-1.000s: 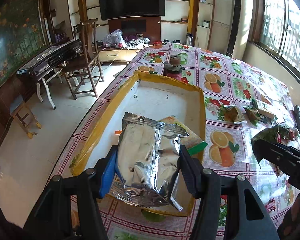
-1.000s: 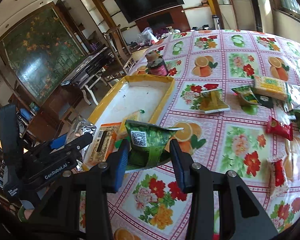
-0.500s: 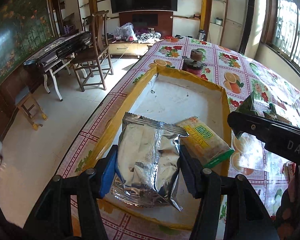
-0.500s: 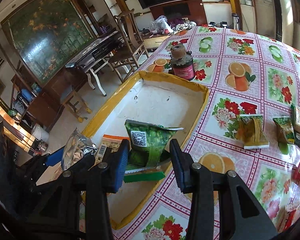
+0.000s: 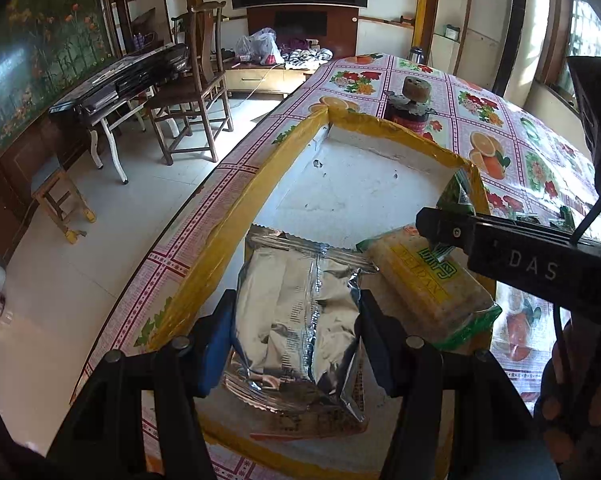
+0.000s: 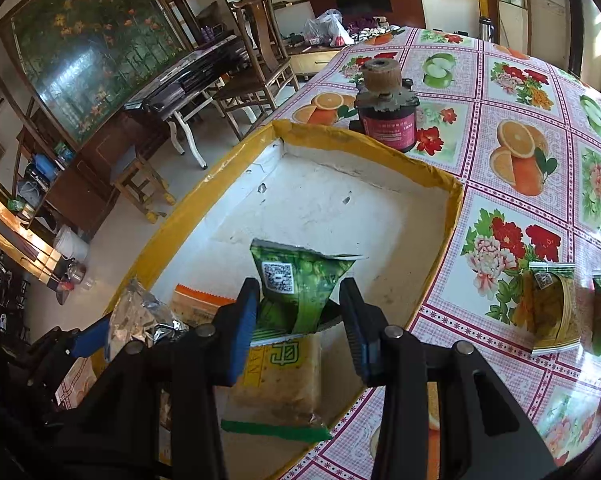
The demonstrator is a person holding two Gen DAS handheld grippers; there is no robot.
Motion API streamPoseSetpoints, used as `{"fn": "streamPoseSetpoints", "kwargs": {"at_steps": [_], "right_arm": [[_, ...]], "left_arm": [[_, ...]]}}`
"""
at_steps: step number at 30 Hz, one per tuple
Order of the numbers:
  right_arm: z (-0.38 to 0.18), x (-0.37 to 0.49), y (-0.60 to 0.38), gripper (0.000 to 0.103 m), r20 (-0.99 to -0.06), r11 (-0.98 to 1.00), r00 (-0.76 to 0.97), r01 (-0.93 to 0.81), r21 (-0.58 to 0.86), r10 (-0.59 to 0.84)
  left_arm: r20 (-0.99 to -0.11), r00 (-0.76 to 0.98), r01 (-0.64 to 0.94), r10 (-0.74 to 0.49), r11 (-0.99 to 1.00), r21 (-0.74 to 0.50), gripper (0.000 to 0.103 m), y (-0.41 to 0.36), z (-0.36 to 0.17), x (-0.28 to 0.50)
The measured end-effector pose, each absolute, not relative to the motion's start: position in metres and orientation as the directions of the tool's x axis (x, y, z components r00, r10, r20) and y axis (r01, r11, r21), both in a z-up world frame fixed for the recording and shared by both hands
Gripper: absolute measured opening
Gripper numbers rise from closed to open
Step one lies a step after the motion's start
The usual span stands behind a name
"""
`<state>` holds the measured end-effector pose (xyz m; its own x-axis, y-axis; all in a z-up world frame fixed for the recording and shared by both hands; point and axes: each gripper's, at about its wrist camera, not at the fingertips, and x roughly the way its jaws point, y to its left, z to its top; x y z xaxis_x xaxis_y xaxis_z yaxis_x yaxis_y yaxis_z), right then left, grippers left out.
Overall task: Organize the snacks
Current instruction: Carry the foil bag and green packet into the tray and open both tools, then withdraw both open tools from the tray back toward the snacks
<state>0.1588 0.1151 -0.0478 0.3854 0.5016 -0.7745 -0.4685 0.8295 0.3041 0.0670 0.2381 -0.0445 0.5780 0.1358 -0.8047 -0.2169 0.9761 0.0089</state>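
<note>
Above yellow-rimmed tray: left gripper fingers pinching silver packet, right gripper fingers pinching green packet.

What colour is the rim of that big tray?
Yellow rim, white inside; clearest in the right wrist view.

left gripper jaws clamp a silver packet over the yellow-rimmed tray.

Far half of the tray lying open, near end crowding up

You are looking at bare white floor across the far half of the yellow-rimmed tray, while the yellow biscuit pack and an orange-edged packet are filling the near end. The right gripper is crossing your left view over the biscuits. The dark jar is standing just beyond the far rim.
</note>
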Motion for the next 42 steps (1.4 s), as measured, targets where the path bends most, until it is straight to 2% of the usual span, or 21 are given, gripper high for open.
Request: {"fn": "streamPoseSetpoints", "kwargs": {"at_steps": [4,6,9,11,13,23,42], "right_arm": [[-0.049,0.159,0.118,0.046,-0.774,0.826,0.383,-0.476,0.302,0.504],[-0.048,0.159,0.117,0.054,-0.774,0.827,0.384,-0.472,0.305,0.504],[-0.044,0.158,0.110,0.057,-0.765,0.833,0.399,-0.457,0.312,0.505],[-0.039,0.155,0.100,0.057,-0.754,0.833,0.408,-0.445,0.329,0.515],[-0.033,0.150,0.089,0.058,-0.743,0.838,0.426,-0.430,0.336,0.517],[-0.021,0.122,0.019,0.060,-0.707,0.861,0.494,-0.334,0.382,0.506],[-0.035,0.052,-0.105,0.060,-0.733,0.917,0.560,-0.152,0.367,0.386]], "left_arm": [[-0.830,0.541,-0.228,0.135,0.974,0.010,0.061,0.238,-0.053,0.070],[-0.841,0.524,-0.233,0.133,0.973,0.008,0.063,0.238,-0.056,0.071],[-0.841,0.525,-0.228,0.132,0.974,0.011,0.065,0.236,-0.055,0.067],[-0.834,0.536,-0.224,0.132,0.975,0.010,0.074,0.234,-0.051,0.064],[-0.827,0.547,-0.224,0.131,0.974,0.006,0.076,0.231,-0.047,0.064],[-0.799,0.594,-0.177,0.095,0.984,-0.015,0.076,0.205,-0.028,0.054],[-0.806,0.589,0.016,-0.052,0.998,-0.052,0.077,0.126,-0.028,0.034]]}}
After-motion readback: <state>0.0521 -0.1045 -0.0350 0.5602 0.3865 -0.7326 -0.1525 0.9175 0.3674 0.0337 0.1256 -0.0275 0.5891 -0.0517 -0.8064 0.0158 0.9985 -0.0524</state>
